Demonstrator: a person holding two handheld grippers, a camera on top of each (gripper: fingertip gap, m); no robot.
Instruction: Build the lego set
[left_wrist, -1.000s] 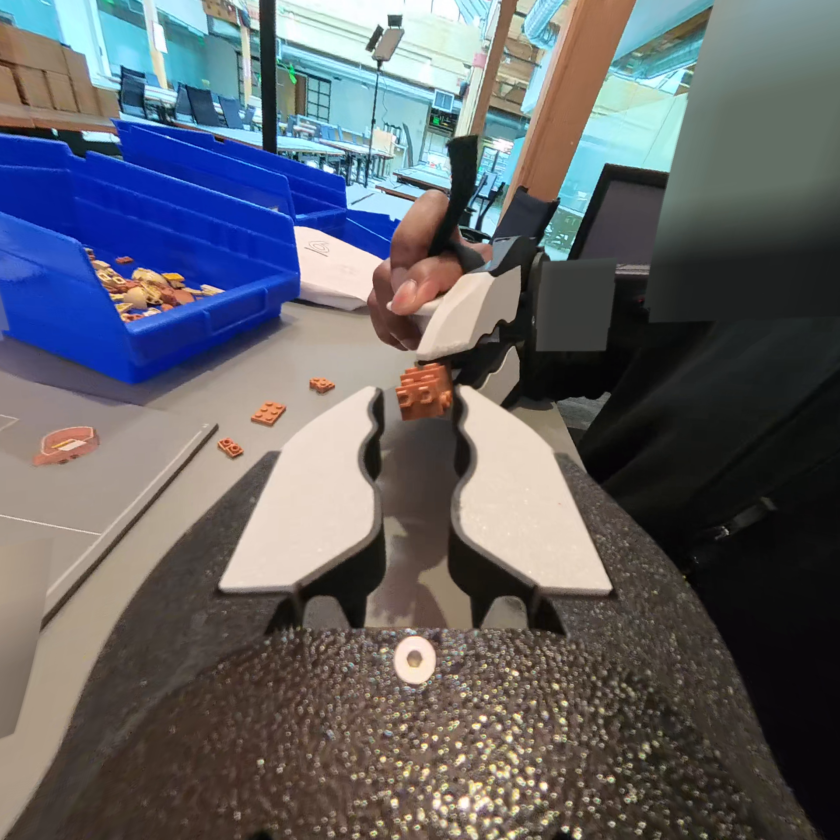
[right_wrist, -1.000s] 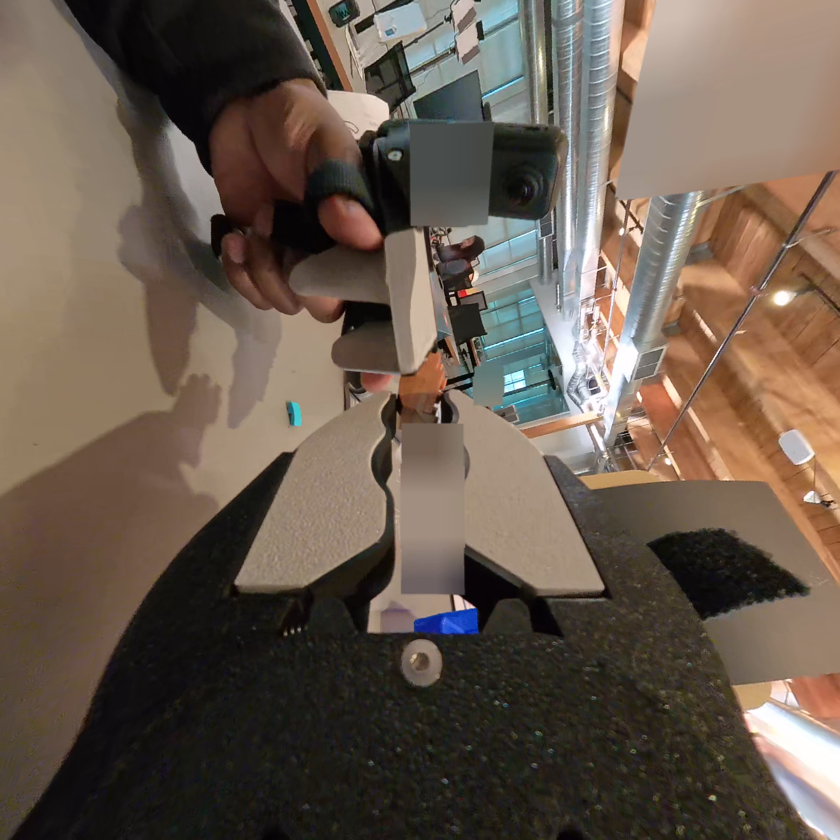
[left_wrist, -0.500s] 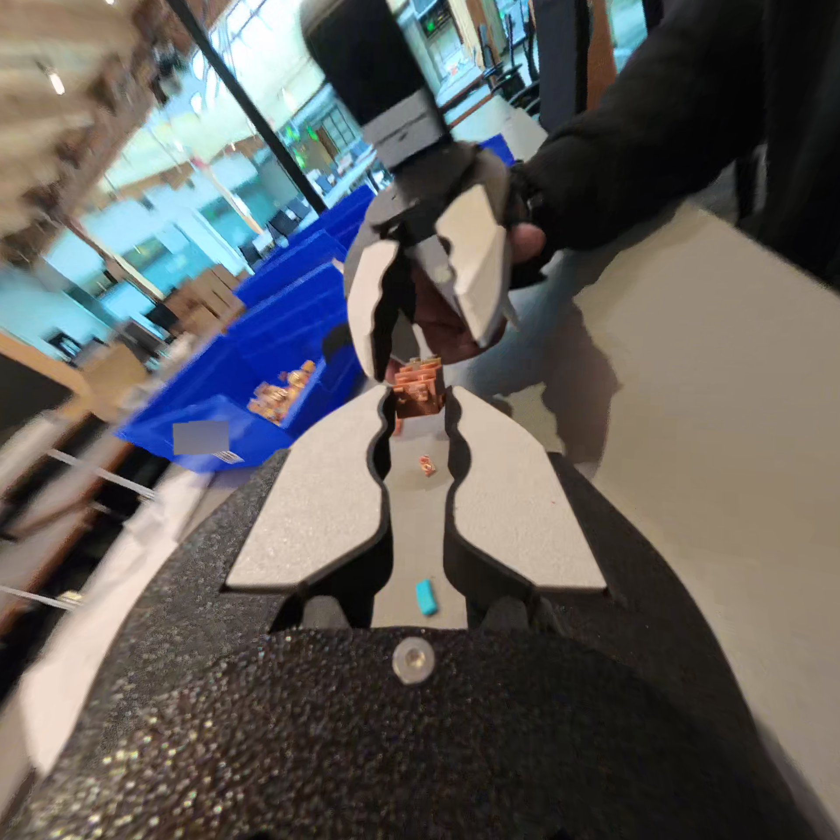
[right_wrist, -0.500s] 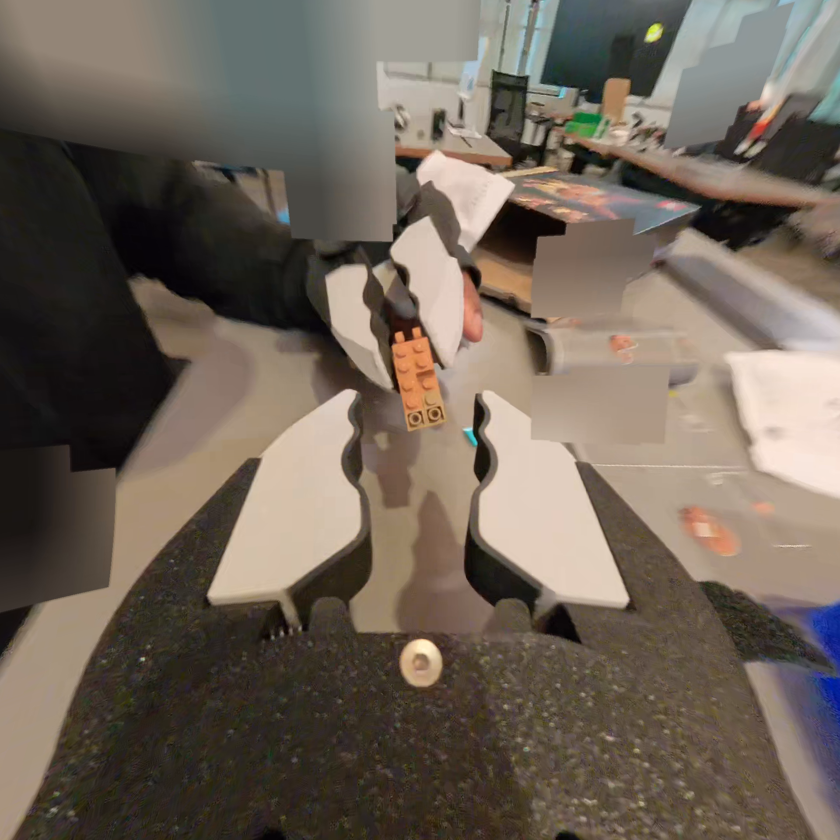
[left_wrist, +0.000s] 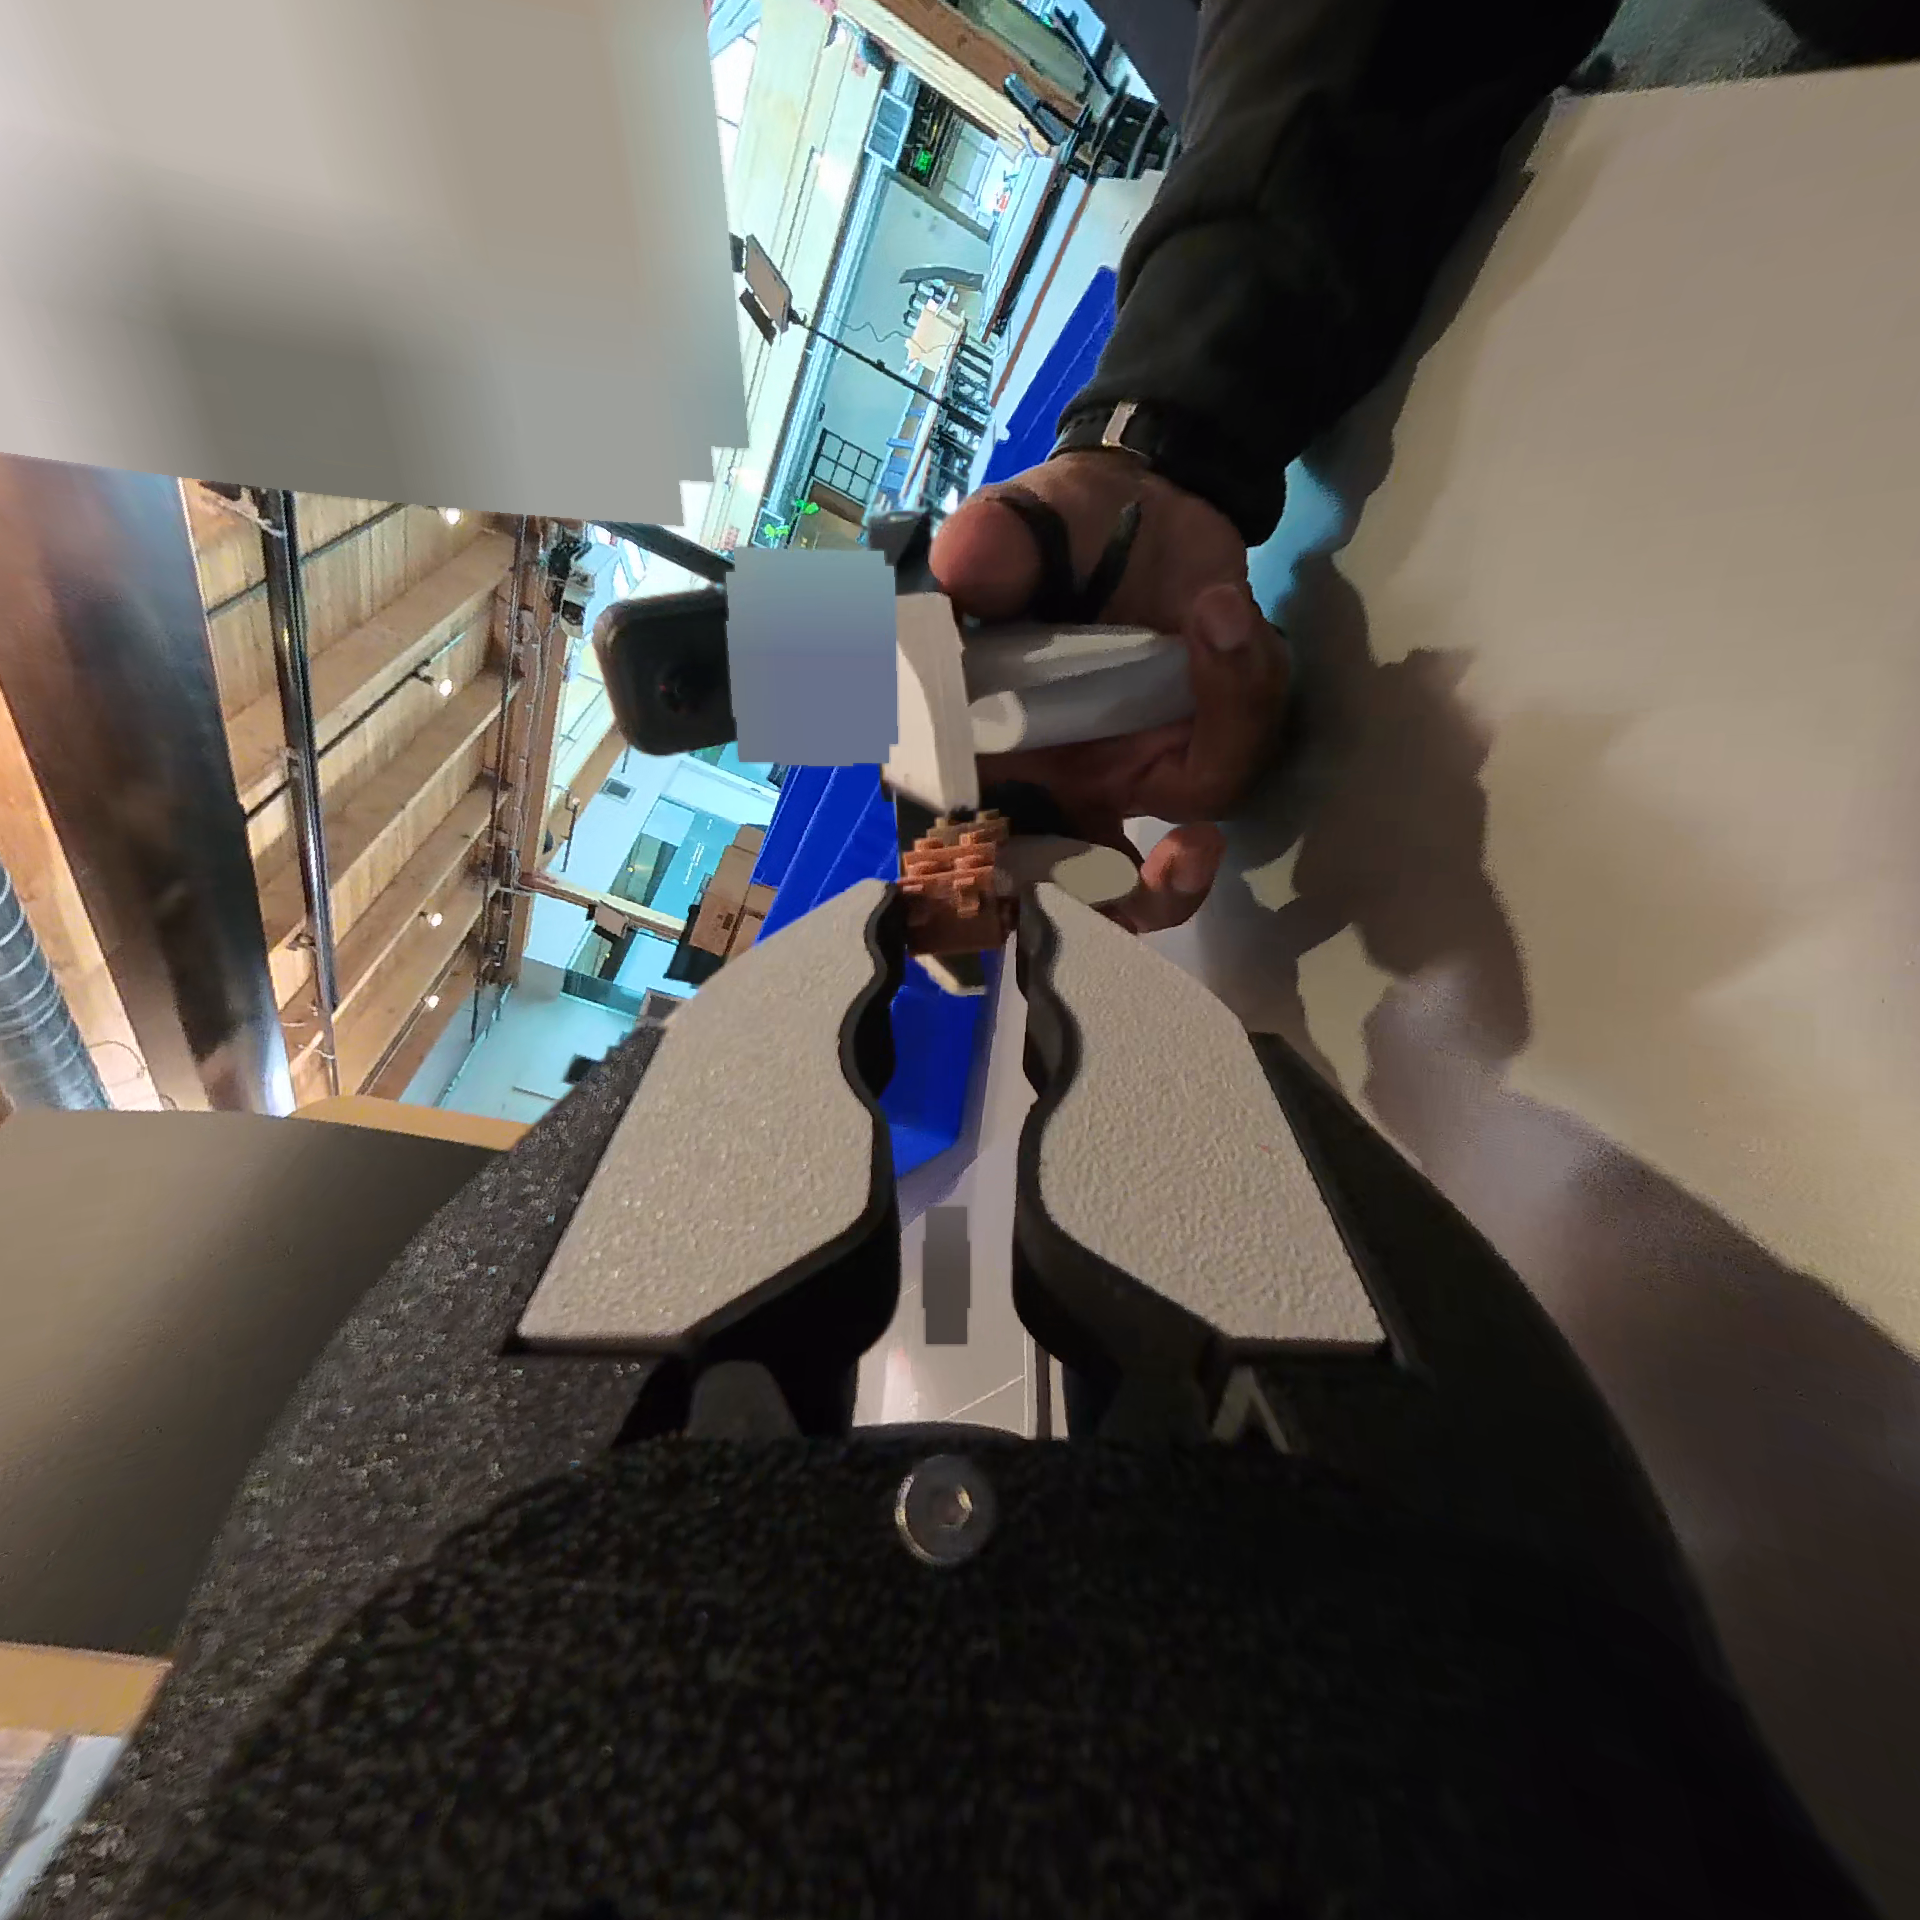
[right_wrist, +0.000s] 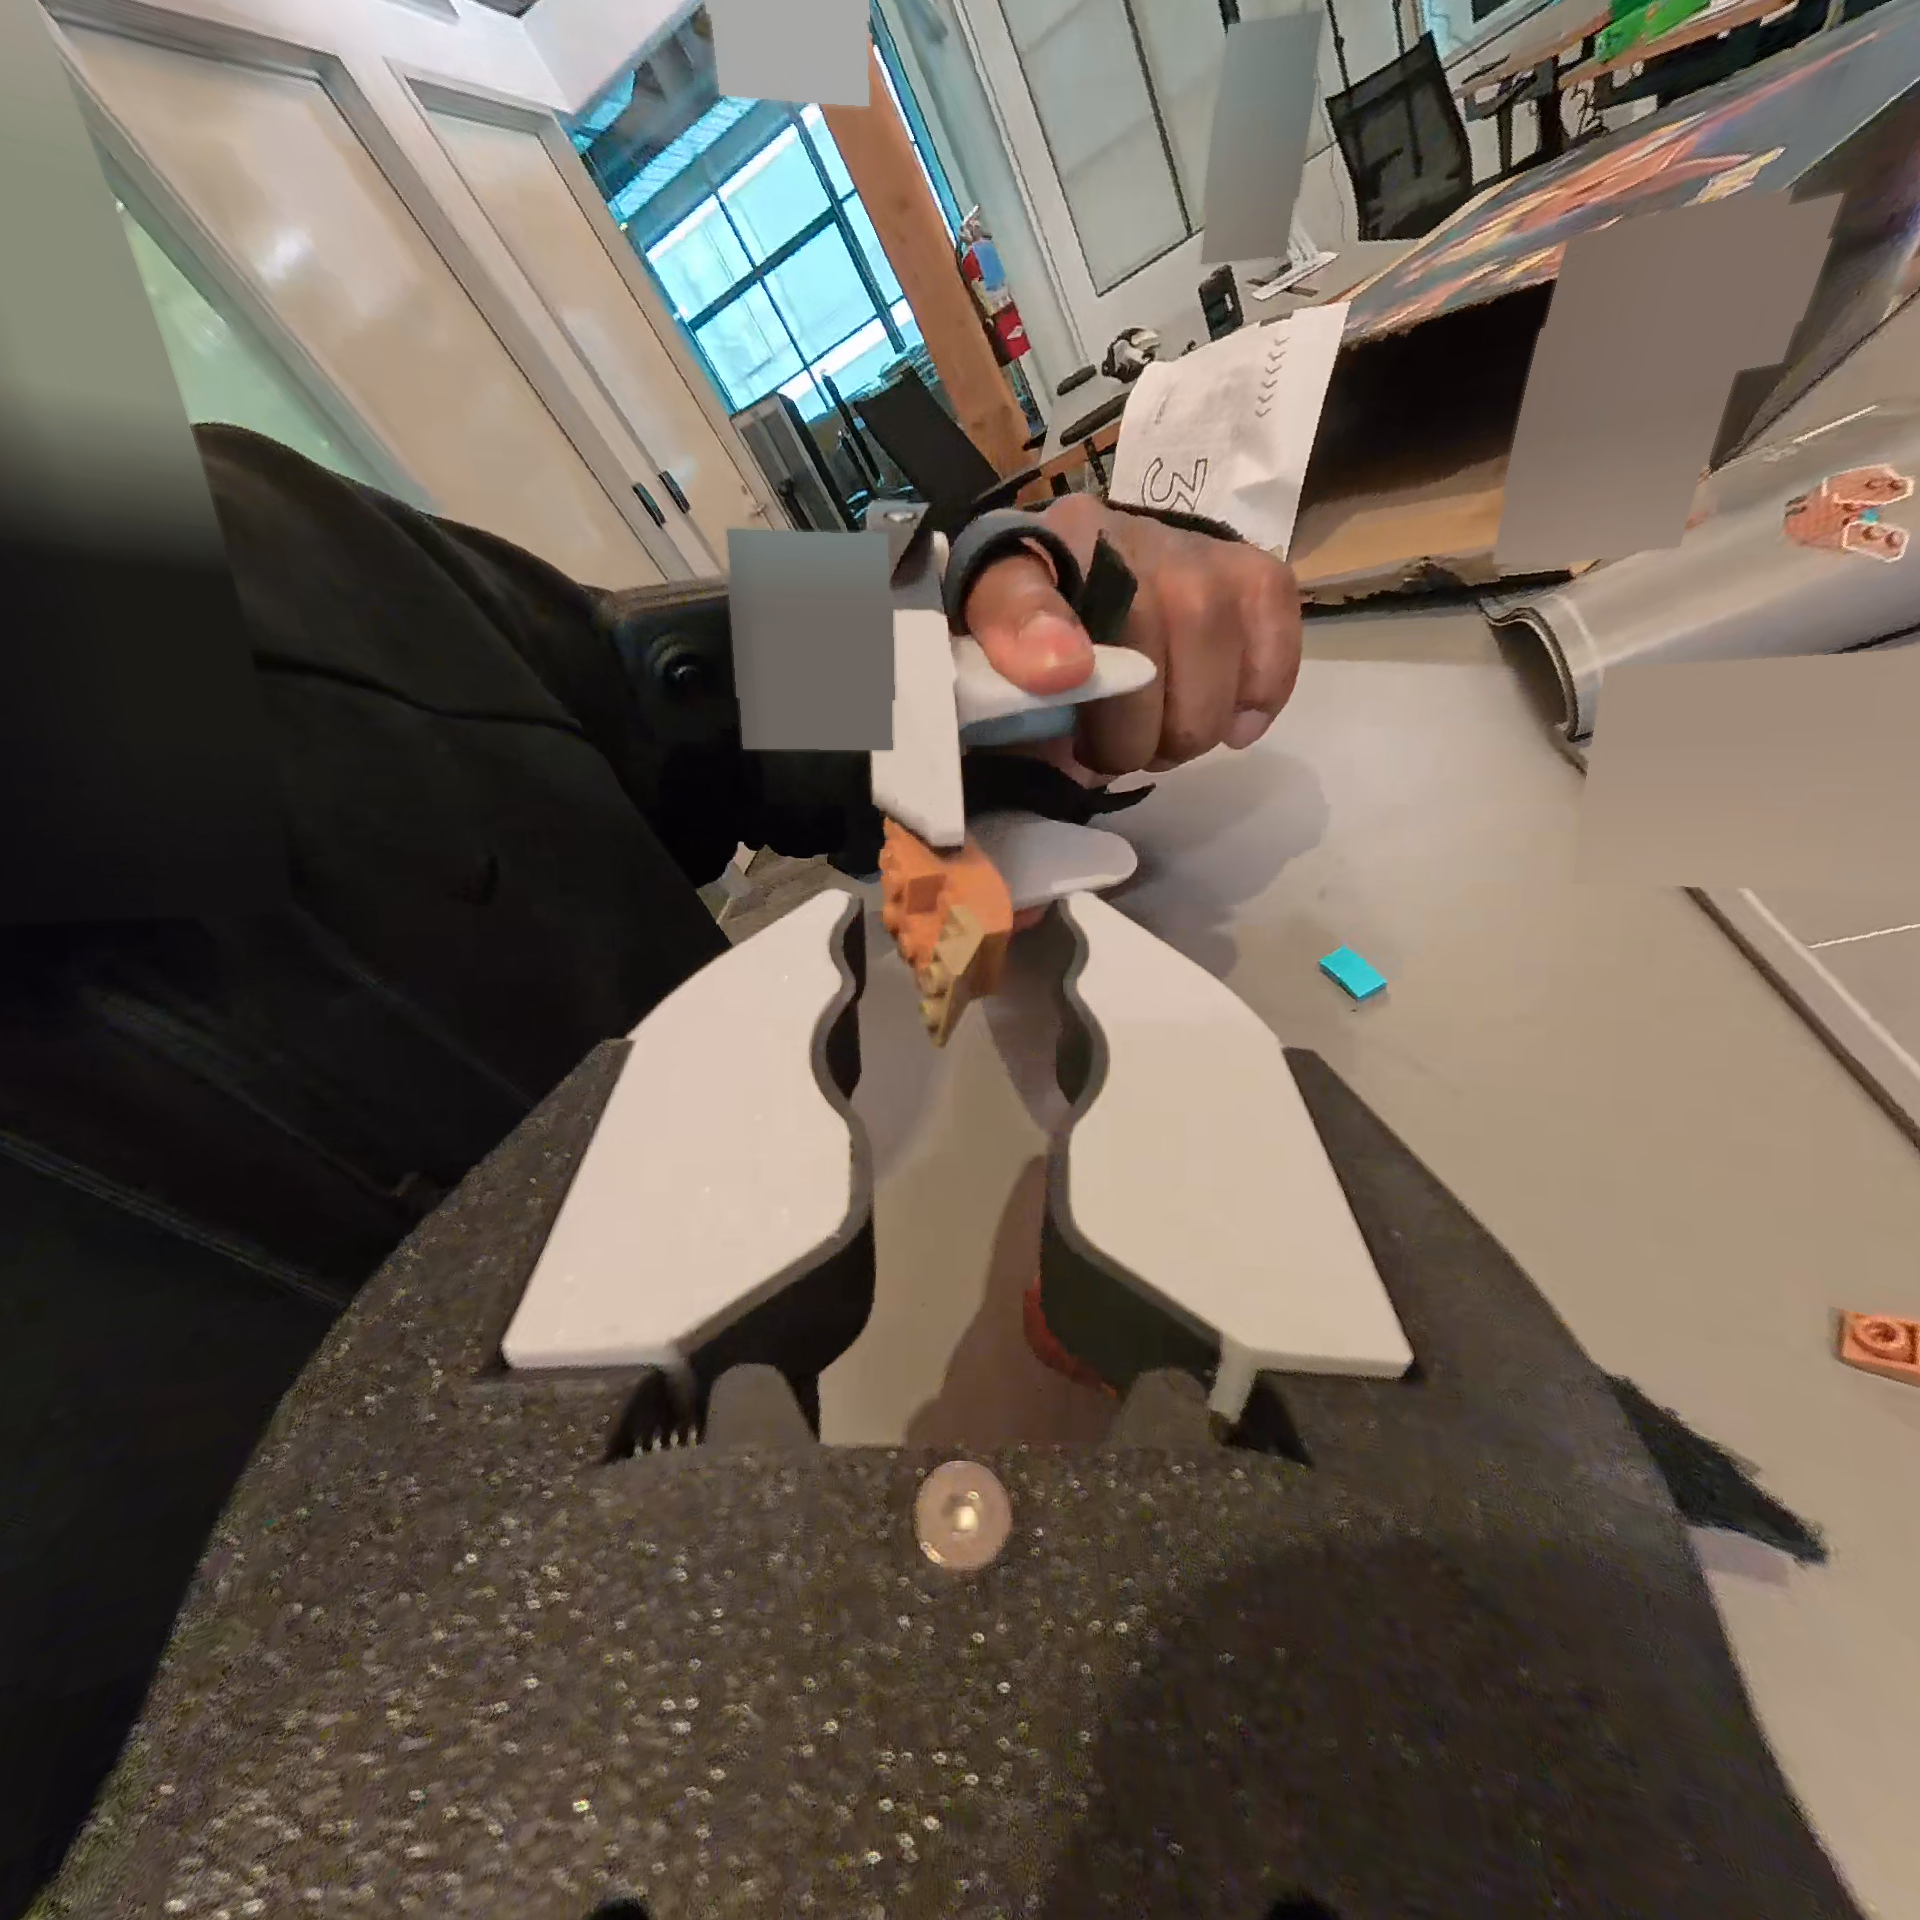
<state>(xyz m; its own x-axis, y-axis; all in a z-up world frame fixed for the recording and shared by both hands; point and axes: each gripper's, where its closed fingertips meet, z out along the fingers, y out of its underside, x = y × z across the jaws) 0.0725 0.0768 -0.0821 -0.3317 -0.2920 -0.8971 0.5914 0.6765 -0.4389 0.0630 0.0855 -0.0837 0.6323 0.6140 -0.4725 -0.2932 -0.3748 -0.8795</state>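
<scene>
My left gripper (left_wrist: 961, 909) is shut on a small orange brick assembly (left_wrist: 951, 894) and holds it in the air. In the right wrist view the same assembly (right_wrist: 940, 914), orange with a tan part, hangs from the left gripper (right_wrist: 966, 852), which a hand (right_wrist: 1174, 644) holds. My right gripper (right_wrist: 961, 920) is open. The assembly's free end sits between its fingertips (right_wrist: 836, 925), with a gap on each side. The right gripper also shows in the left wrist view (left_wrist: 997, 831), just beyond the assembly.
A grey table (right_wrist: 1507, 1143) lies below. On it are a small teal piece (right_wrist: 1353, 975) and an orange plate (right_wrist: 1881, 1369). A cardboard box (right_wrist: 1434, 468) and a white sheet (right_wrist: 1226, 416) stand behind. Blue bins (left_wrist: 935, 1091) show in the left wrist view. A dark sleeve (right_wrist: 416, 727) is on the left. Both grippers' tips are close together, under 4 cm apart.
Both grippers have turned sharply. The right gripper opened wide, then moved in so the assembly's end lies between its narrowing fingers. The left gripper has kept its hold on the assembly.
</scene>
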